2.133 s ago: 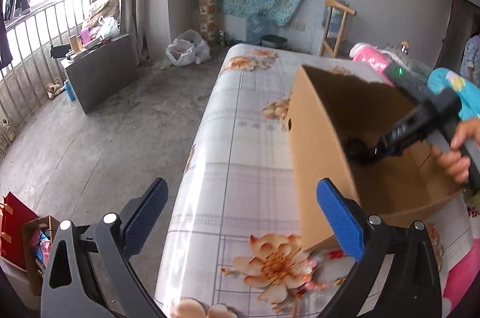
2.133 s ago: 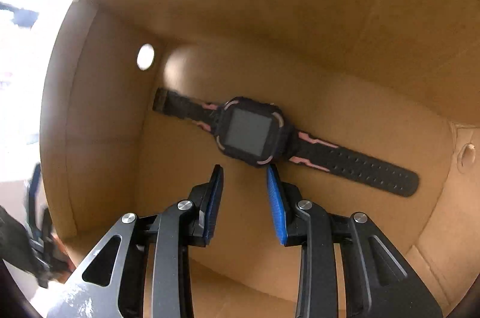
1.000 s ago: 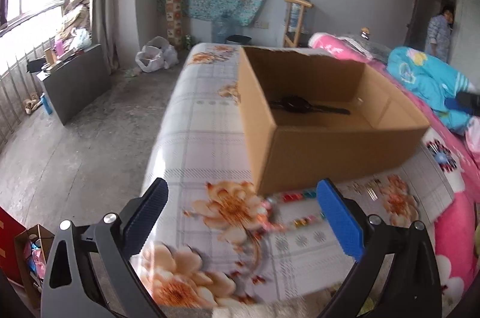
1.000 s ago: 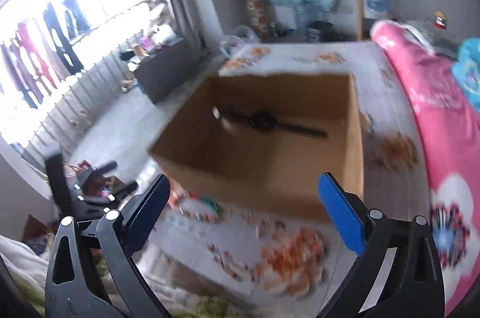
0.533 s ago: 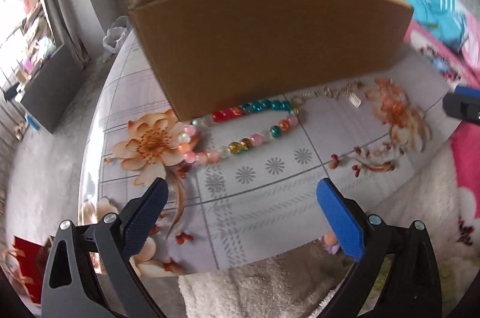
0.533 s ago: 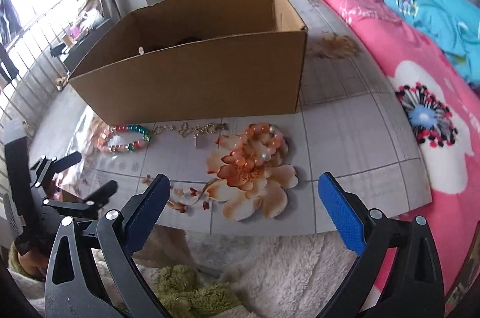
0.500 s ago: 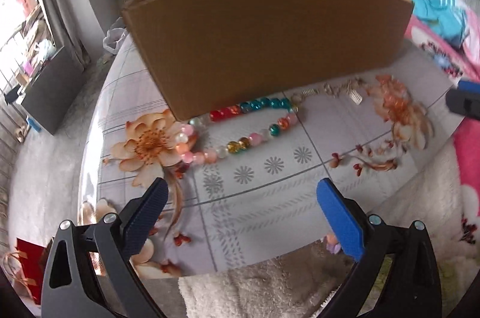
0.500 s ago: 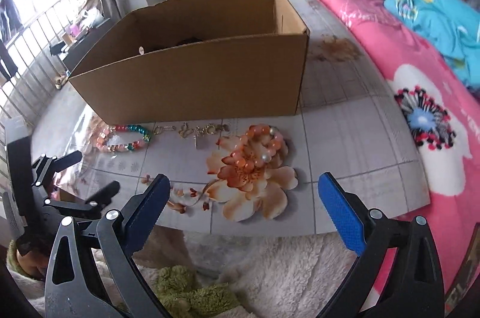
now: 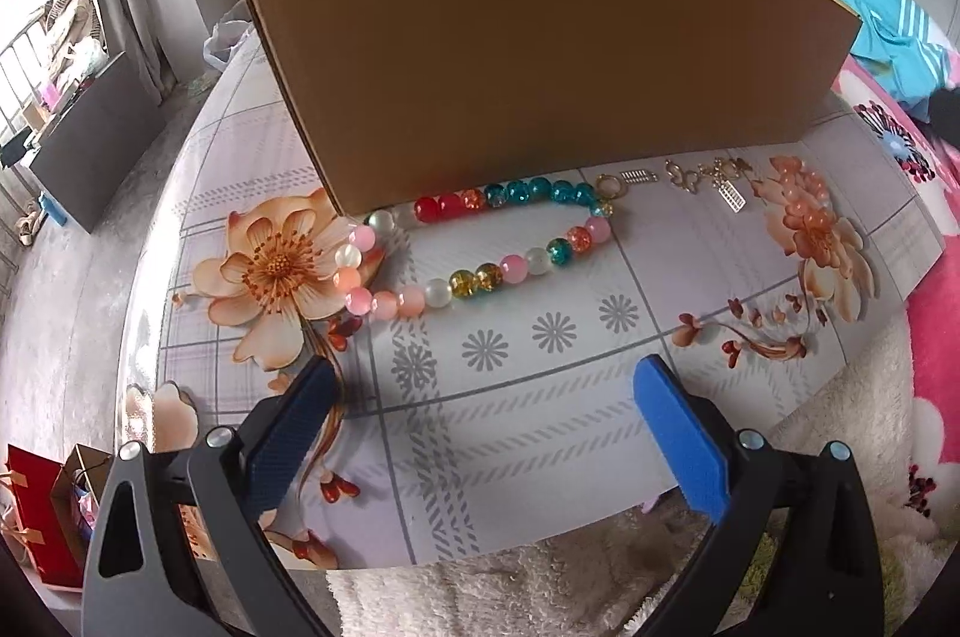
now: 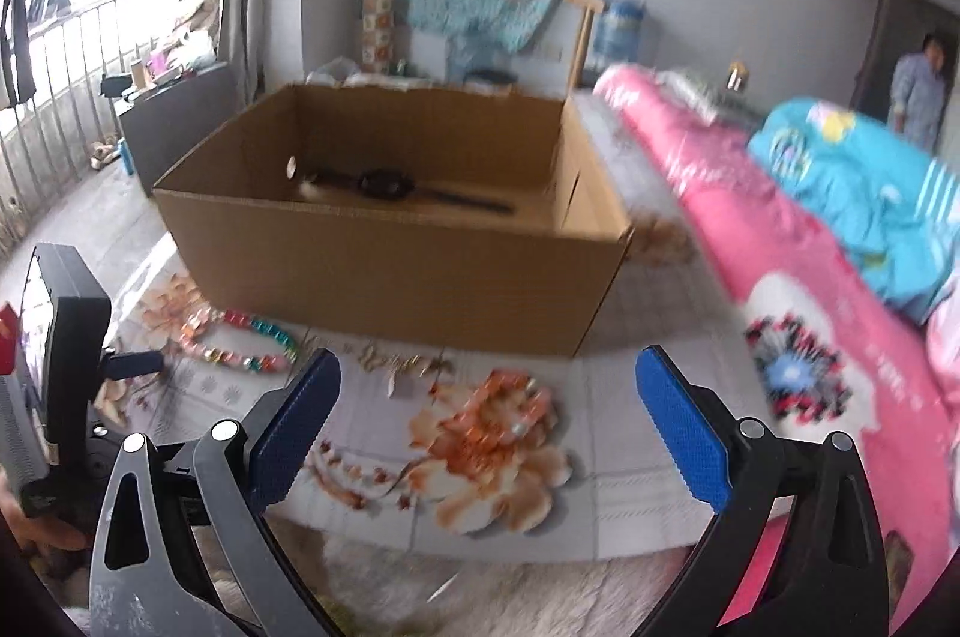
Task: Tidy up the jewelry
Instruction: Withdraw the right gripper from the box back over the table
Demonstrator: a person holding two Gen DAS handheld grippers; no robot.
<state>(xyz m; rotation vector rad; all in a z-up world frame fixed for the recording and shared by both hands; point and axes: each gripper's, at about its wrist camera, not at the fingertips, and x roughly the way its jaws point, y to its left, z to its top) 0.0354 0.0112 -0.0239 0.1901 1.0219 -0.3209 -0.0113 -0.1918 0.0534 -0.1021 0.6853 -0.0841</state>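
A colourful bead bracelet [image 9: 480,241] lies on the flowered tablecloth right against the front wall of a cardboard box [image 9: 540,54]. To its right lie a gold chain with charms [image 9: 702,175] and a peach bead bracelet [image 9: 798,193]. My left gripper [image 9: 486,439] hovers open just in front of the colourful beads, nothing between its fingers. In the right wrist view, the box [image 10: 396,277] holds a black watch [image 10: 390,185]. My right gripper [image 10: 486,427] is open and held above the peach bracelet [image 10: 510,406], the bead bracelet [image 10: 240,343] to its left.
The table's front edge [image 9: 540,547] meets a white fluffy cover. A pink blanket [image 10: 810,313] and a blue one [image 10: 864,193] lie to the right. A person [image 10: 915,90] stands in the far doorway. The left tool's body [image 10: 66,361] shows at the right view's left edge.
My left gripper has moved closer to the colourful bead bracelet, which looms larger. My right gripper has risen and tilted up, so the box's inside and the watch show again.
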